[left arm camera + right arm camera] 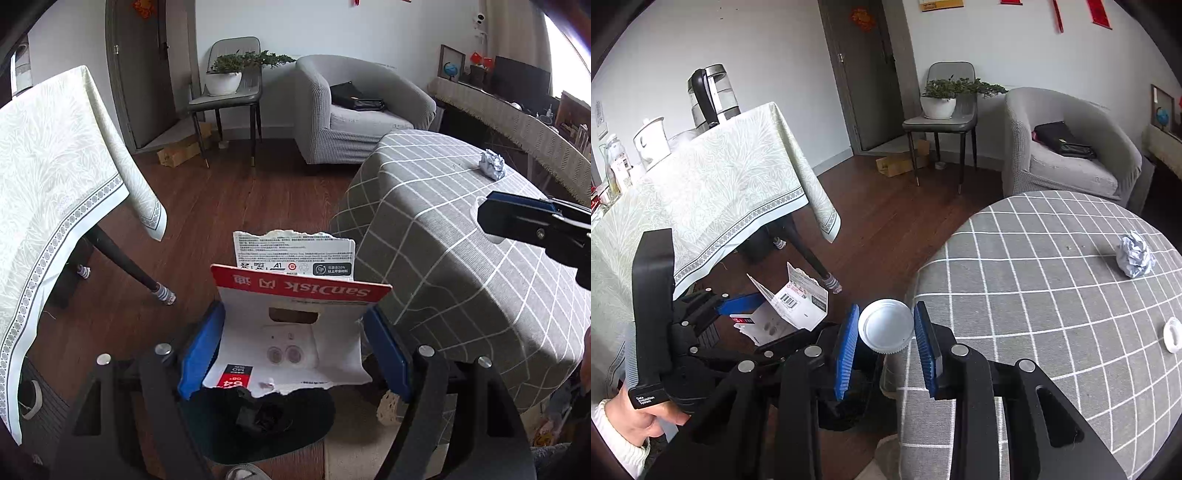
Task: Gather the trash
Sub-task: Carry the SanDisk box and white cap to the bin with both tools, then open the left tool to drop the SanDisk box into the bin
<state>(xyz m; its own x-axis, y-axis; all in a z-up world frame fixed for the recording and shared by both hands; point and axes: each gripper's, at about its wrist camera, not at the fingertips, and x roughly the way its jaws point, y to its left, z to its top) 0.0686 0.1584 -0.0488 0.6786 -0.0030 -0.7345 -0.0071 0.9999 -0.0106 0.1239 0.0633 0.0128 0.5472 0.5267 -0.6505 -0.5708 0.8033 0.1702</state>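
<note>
My left gripper (295, 310) is shut on a torn red-and-white SanDisk card package (291, 332), with the blue pads pressing its two sides. The package hangs over a black bin (258, 417) on the floor. In the right wrist view my right gripper (886, 308) is shut on a round white cap (885, 326), held just off the edge of the grey checked table (1052, 332). A crumpled paper ball (1136, 258) and a small white ring (1172, 334) lie on that table. The ball (491, 166) also shows in the left wrist view.
A table with a pale green cloth (720, 184) stands to the left, carrying a kettle (713, 96) and a mug (652, 138). Its dark leg (125, 258) slants near the bin. Behind are a grey armchair (354, 110) and a chair with a potted plant (229, 81). A hand (639, 417) grips the left tool.
</note>
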